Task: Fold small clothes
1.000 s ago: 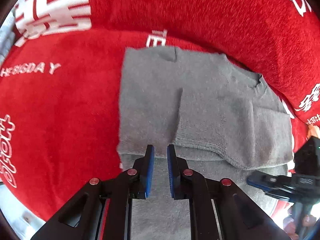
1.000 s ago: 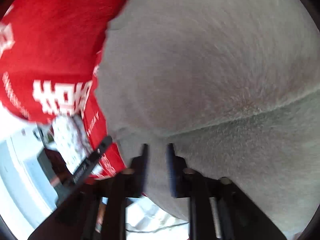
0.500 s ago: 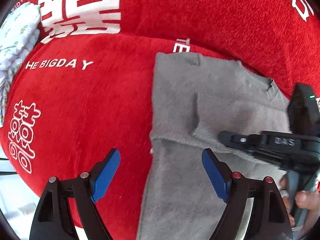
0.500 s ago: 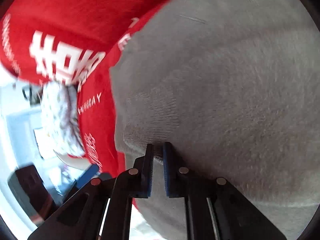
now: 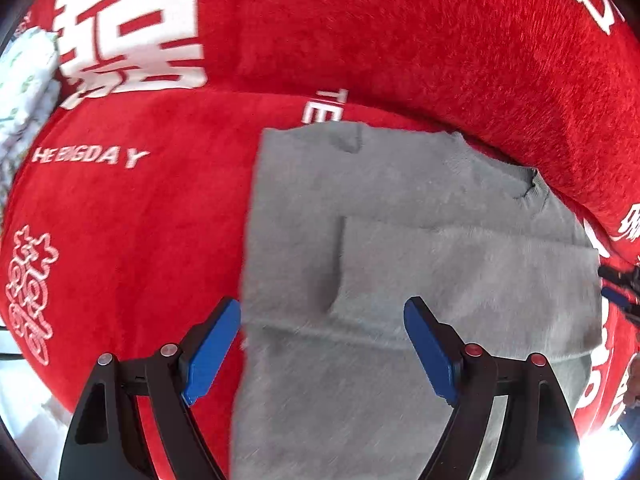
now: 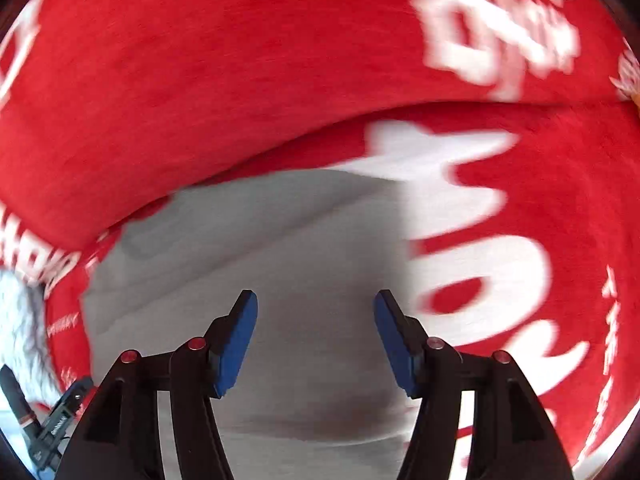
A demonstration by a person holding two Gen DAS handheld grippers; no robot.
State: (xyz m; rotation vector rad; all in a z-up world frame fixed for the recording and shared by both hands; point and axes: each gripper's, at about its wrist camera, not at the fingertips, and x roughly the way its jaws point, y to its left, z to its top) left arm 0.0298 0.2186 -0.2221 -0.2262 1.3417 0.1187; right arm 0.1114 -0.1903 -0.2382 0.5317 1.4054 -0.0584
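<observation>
A small grey knit sweater (image 5: 400, 240) lies flat on a red plush blanket (image 5: 140, 220) with white lettering. One sleeve is folded across its body. My left gripper (image 5: 322, 344) is open and empty, hovering over the sweater's left edge near the hem. The sweater also shows in the right wrist view (image 6: 260, 260), blurred. My right gripper (image 6: 316, 340) is open and empty above the sweater's right part. A bit of the right gripper shows at the right edge of the left wrist view (image 5: 620, 284).
A red cushion (image 5: 400, 32) with white characters rises behind the sweater. A white floral cloth (image 5: 24, 92) lies at the far left. The blanket (image 6: 500, 240) continues to the right of the sweater. The left tool's black handle (image 6: 52, 428) shows at lower left.
Both grippers have opened and let go of the sweater. The right gripper pulled back off the folded sleeve and swung to the right side. The left gripper backed off slightly.
</observation>
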